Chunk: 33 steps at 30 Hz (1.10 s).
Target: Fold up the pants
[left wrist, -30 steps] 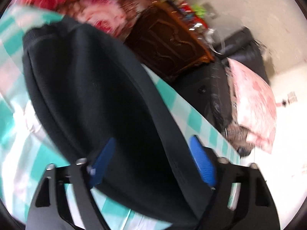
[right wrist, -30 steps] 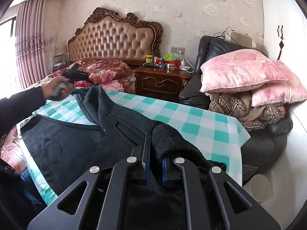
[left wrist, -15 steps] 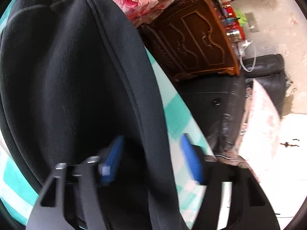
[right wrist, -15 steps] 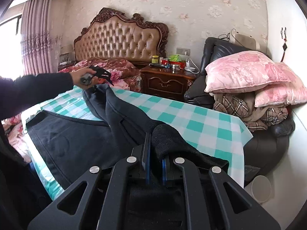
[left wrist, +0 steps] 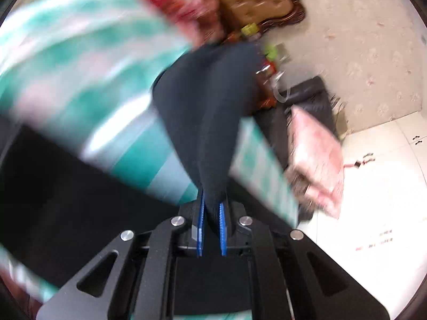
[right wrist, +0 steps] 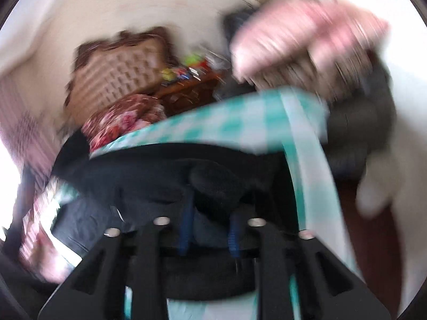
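Observation:
The black pants [left wrist: 208,112] lie on a table with a teal checked cloth [left wrist: 88,74]. My left gripper [left wrist: 211,208] is shut on a fold of the pants, which rises from between the blue pads. In the right wrist view the pants [right wrist: 149,170] spread across the table edge. My right gripper [right wrist: 209,213] has its blue pads parted, with a bunch of pants fabric [right wrist: 216,184] between them. Both views are blurred by motion.
A bed with a tufted headboard [right wrist: 117,74] and red floral bedding [right wrist: 122,122] stands behind the table. A dark wooden nightstand [right wrist: 192,88] holds small items. A black armchair [right wrist: 357,122] holds pink pillows [right wrist: 307,29]. The checked cloth [right wrist: 240,122] hangs over the table edge.
My left gripper has closed on the pants, having been open around them. My right gripper's pads have parted around the fabric. Both cameras have swung sharply.

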Tool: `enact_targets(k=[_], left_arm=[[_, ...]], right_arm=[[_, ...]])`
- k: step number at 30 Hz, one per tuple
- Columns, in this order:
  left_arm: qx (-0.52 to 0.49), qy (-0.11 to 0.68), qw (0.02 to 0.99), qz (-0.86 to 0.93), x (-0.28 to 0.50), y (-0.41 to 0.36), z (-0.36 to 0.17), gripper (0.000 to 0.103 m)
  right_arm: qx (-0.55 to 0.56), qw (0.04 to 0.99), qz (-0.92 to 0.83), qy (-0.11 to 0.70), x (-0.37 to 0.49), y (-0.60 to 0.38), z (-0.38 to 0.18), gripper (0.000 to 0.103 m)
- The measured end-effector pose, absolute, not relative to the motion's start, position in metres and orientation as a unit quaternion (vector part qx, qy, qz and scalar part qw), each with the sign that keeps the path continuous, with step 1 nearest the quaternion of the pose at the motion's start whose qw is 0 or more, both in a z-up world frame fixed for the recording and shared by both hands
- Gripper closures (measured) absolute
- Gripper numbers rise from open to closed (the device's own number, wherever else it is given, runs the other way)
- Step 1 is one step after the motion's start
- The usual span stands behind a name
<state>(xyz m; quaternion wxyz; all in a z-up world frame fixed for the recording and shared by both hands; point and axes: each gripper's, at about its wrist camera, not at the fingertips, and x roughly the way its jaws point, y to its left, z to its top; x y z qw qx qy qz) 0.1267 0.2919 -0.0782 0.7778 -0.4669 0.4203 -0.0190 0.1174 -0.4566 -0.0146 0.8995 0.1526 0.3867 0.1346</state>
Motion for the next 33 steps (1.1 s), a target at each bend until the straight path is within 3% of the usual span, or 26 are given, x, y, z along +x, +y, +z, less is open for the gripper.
enact_targets(k=[3, 7, 10, 11, 22, 23, 24, 25, 26, 28, 33], left_arm=[[-0.459, 0.453, 0.764, -0.009, 0.065, 0.273, -0.137, 0.094], [-0.416, 0.435, 0.799, -0.003, 0.047, 0.263, -0.151, 0.089], [-0.366, 0.425, 0.827, 0.031, 0.051, 0.259, -0.136, 0.053], [-0.341, 0.42, 0.84, 0.045, 0.053, 0.255, -0.13, 0.05], [-0.121, 0.412, 0.891, 0.149, 0.051, 0.206, -0.096, 0.043], [-0.106, 0.409, 0.894, 0.153, 0.052, 0.205, -0.092, 0.043], [-0.069, 0.403, 0.899, 0.158, 0.058, 0.197, -0.085, 0.042], [-0.047, 0.401, 0.901, 0.161, 0.069, 0.19, -0.082, 0.04], [-0.002, 0.397, 0.902, 0.17, 0.078, 0.18, -0.075, 0.036], [0.066, 0.399, 0.896, 0.184, 0.102, 0.162, -0.07, 0.025], [0.241, 0.443, 0.832, 0.232, 0.183, 0.133, -0.099, 0.024]], right_arm=[[0.246, 0.875, 0.102, 0.405, 0.093, -0.478, -0.041, 0.044], [0.379, 0.835, 0.076, 0.392, 0.063, -0.501, -0.062, 0.037], [0.41, 0.82, 0.065, 0.394, 0.053, -0.495, -0.066, 0.029], [0.417, 0.816, 0.061, 0.395, 0.051, -0.49, -0.066, 0.025], [0.375, 0.825, 0.052, 0.419, 0.089, -0.45, -0.05, 0.015], [0.372, 0.822, 0.038, 0.43, 0.096, -0.448, -0.055, 0.026], [0.364, 0.822, 0.026, 0.437, 0.102, -0.447, -0.059, 0.058], [0.348, 0.824, 0.008, 0.447, 0.106, -0.445, -0.062, 0.065], [0.333, 0.827, -0.011, 0.452, 0.108, -0.442, -0.064, 0.078], [0.322, 0.833, -0.022, 0.45, 0.105, -0.44, -0.064, 0.081], [0.301, 0.845, -0.032, 0.441, 0.086, -0.437, -0.056, 0.083]])
